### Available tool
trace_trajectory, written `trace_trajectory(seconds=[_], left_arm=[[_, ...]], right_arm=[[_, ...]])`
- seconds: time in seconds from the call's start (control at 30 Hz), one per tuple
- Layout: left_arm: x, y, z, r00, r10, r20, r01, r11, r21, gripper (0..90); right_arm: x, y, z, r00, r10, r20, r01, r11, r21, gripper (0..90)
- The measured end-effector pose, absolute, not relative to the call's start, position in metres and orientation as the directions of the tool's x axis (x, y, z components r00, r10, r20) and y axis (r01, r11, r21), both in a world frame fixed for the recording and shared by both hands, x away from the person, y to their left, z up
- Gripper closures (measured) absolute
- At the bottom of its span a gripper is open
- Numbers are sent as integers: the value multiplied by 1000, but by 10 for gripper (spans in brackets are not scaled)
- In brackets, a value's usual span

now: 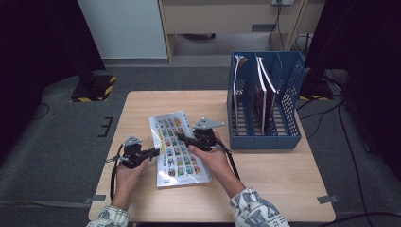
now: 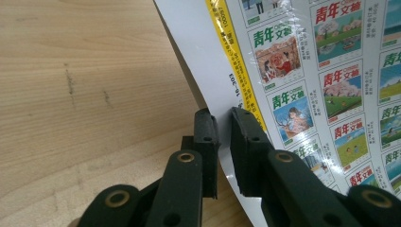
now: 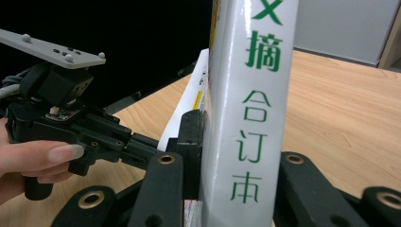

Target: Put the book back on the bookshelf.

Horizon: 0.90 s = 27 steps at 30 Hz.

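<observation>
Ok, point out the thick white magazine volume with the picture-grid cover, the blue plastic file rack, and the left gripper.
Thick white magazine volume [image 1: 178,150]: high view, middle of its picture-grid cover.
Blue plastic file rack [image 1: 265,141]: high view, its front wall.
Left gripper [image 2: 223,125]: left gripper view, between its black fingertips, at the cover's edge.

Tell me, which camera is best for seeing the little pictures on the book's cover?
The left gripper view: the book shows its cover close up, picture tiles sharp. The high view shows the whole book on the table, tiles tiny. The right gripper view shows its white spine.
</observation>
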<state>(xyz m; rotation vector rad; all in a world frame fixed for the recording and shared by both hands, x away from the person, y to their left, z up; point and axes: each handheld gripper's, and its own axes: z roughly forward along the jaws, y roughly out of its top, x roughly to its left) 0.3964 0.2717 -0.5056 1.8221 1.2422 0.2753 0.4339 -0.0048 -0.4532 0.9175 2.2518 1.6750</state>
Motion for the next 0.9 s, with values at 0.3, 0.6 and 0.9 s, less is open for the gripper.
trace_trajectory(seconds=[0.3, 0.6, 0.9], left_arm=[[405, 273, -494, 489, 840, -233, 600, -131, 789, 819], [409, 275, -487, 495, 843, -212, 576, -135, 806, 823], [413, 276, -479, 480, 853, -205, 561, -120, 819, 827]], right_arm=[[440, -5, -445, -793, 578, 191, 348, 173, 921, 730], [445, -6, -441, -792, 581, 187, 353, 187, 916, 729], [450, -5, -434, -794, 583, 174, 346, 198, 917, 728]])
